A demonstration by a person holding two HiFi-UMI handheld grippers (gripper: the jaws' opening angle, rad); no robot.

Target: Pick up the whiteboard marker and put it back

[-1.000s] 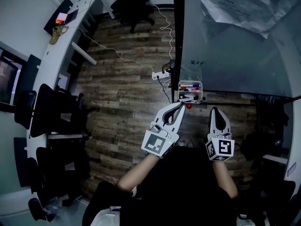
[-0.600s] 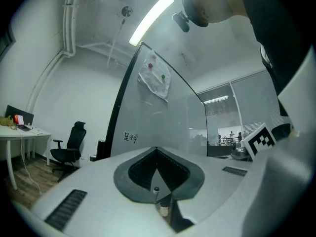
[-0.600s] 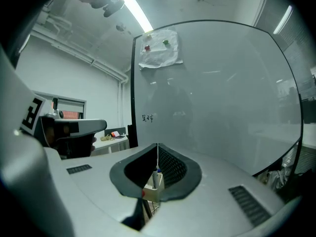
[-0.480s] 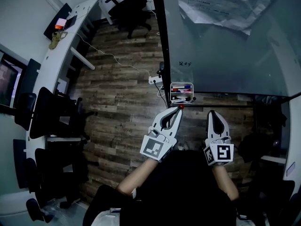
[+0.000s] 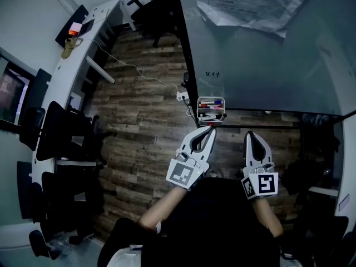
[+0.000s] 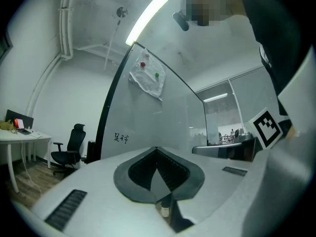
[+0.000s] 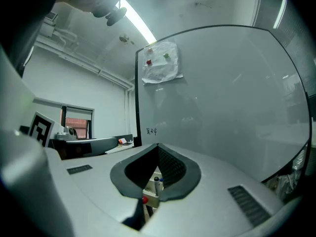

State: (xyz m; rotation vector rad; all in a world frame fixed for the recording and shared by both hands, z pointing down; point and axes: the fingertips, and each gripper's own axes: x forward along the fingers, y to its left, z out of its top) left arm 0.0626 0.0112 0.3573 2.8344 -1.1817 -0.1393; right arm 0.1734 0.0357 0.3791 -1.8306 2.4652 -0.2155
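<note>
So both claws are that smooth pale-grey moulded plastic: long curved jaws that bow out and taper to a point, lined inside with dark ribbed pads (image 7: 171, 168), plus a cube of black-and-white squares at the back of each. The whiteboard (image 5: 267, 65) is a big glossy pane in a thin dark frame with a crumpled sheet of paper (image 5: 250, 4) stuck up high. The floor (image 5: 144, 121) is rough-looking wood plank. The left gripper (image 5: 211, 130) has its tips pressed together around an empty teardrop gap, nothing in it. The right gripper (image 5: 251, 133) has just been closing its jaws. They meet at the tips too, and nothing is clamped between them. The whiteboard marker (image 5: 209, 102) is in the little white holder (image 5: 212, 118) hanging at the board's bottom edge, next to a couple of others with red and blue on them. Honestly can't tell which one is which. The holder sits just past the left tips, not touching, and off to the left of the right tips, a bit further away. In the head view the markers read as short bars lying flat, long axis running side to side along the board's lower edge. Which end is the cap is too small to tell.
</note>
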